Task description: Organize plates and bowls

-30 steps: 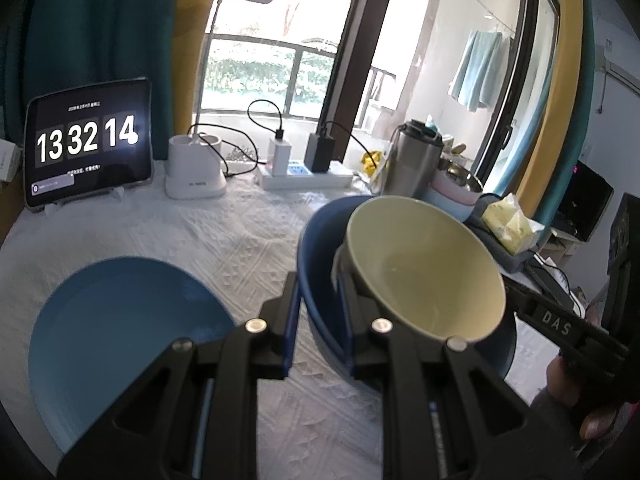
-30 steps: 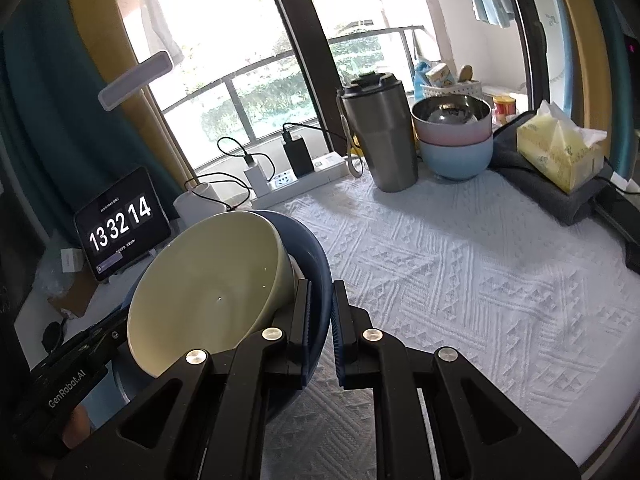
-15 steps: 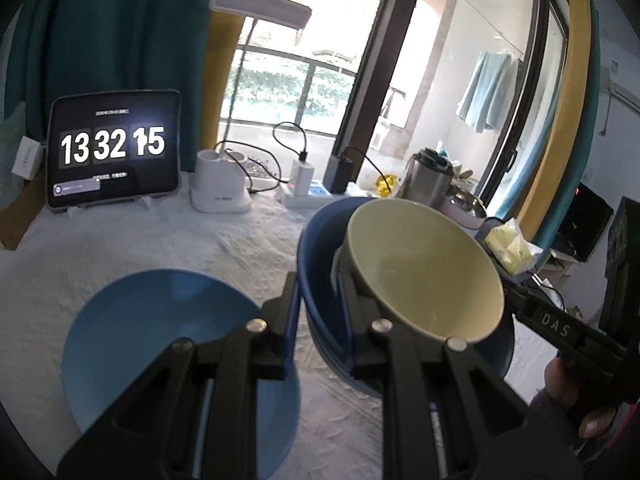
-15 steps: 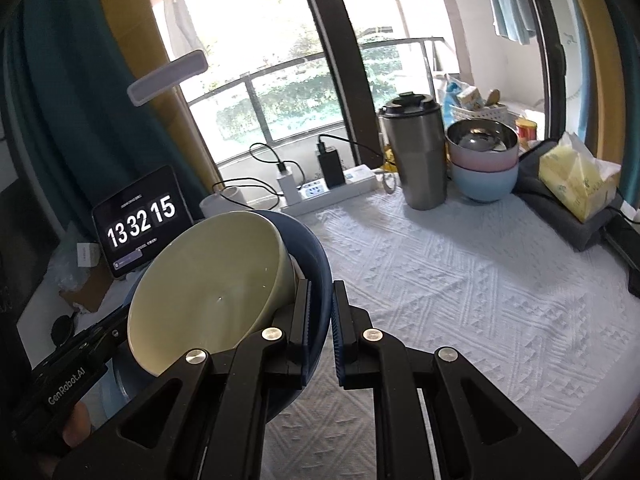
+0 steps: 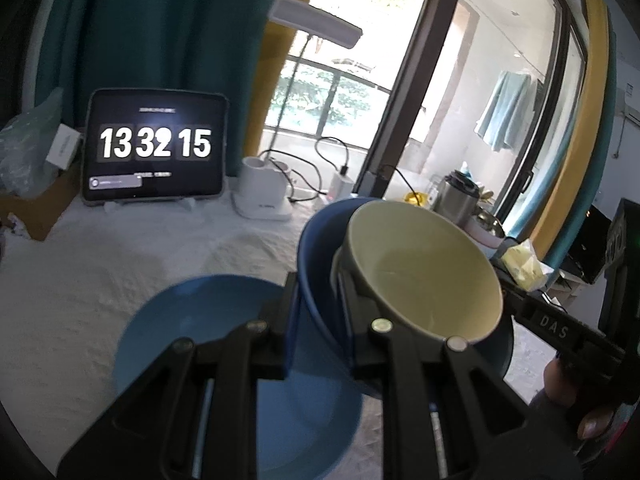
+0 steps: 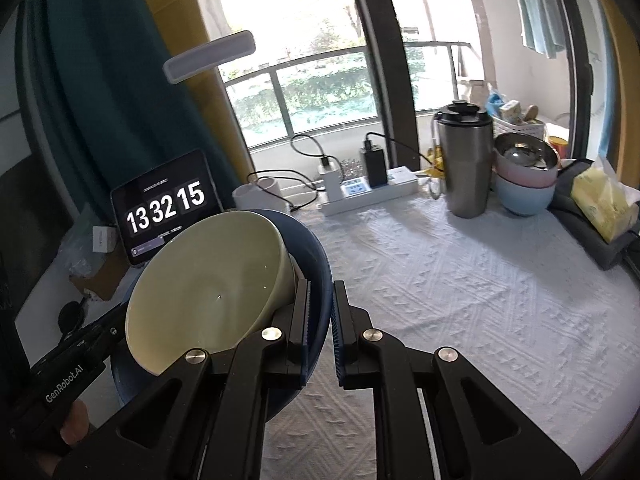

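Both grippers are clamped on the same thing here: a dark blue bowl (image 5: 316,256) with a cream bowl (image 5: 424,272) nested inside it, the pair held up off the counter (image 6: 460,280) and tipped. The left gripper (image 5: 318,312) has its jaws narrow, pinching the blue bowl's rim, one jaw outside the wall and the other inside, right against the cream bowl's side. The right gripper (image 6: 320,320) does the same from the opposite side, jaws nearly closed with the blue rim sandwiched between them and the cream bowl sitting just left of the jaws in that view.

Below and to the left of the left jaws there's a flat blue plate (image 5: 192,320) lying on the white textured cloth, with the bowl pair hanging above its right edge as far as I can tell.

Far ahead of the left jaws, a tablet (image 5: 154,148) shows 13 32 15, with a white lamp base (image 5: 262,192) just to its right. From the right wrist view, well ahead and right of the jaws: a power strip (image 6: 368,192), a steel tumbler (image 6: 464,164), then a pink bowl stacked on a light blue bowl (image 6: 524,196), and a yellow tissue pack (image 6: 604,204) at the far right.
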Tool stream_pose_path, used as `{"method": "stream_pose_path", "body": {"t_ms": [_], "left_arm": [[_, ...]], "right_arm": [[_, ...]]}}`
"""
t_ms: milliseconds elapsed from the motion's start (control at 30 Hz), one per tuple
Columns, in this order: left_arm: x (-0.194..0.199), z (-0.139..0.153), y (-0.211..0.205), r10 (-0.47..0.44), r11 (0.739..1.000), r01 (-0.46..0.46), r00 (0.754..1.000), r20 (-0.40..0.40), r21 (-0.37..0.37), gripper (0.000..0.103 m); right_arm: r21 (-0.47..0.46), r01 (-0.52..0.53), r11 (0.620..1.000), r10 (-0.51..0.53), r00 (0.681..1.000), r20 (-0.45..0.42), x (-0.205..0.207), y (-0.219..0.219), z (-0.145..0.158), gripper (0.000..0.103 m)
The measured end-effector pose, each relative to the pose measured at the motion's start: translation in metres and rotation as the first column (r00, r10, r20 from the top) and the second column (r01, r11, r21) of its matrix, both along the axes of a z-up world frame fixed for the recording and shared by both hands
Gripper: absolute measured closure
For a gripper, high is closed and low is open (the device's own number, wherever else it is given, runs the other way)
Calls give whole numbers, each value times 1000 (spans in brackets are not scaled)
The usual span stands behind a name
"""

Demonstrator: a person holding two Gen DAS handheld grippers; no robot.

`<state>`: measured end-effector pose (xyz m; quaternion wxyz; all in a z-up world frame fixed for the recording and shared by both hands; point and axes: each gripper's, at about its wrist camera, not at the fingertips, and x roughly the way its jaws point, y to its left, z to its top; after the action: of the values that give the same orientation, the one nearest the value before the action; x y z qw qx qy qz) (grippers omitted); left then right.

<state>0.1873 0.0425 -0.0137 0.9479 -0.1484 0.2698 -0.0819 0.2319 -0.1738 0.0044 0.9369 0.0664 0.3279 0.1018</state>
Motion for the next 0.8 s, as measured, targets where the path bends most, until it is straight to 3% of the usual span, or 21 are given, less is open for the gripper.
{"method": "stream_pose_path", "body": {"t_ms": [800], "left_arm": [[-9, -15, 69, 117, 993, -116, 993, -28, 10, 86]], "right_arm": [[-21, -119, 993, 118, 992, -38, 17, 78, -16, 90]]}}
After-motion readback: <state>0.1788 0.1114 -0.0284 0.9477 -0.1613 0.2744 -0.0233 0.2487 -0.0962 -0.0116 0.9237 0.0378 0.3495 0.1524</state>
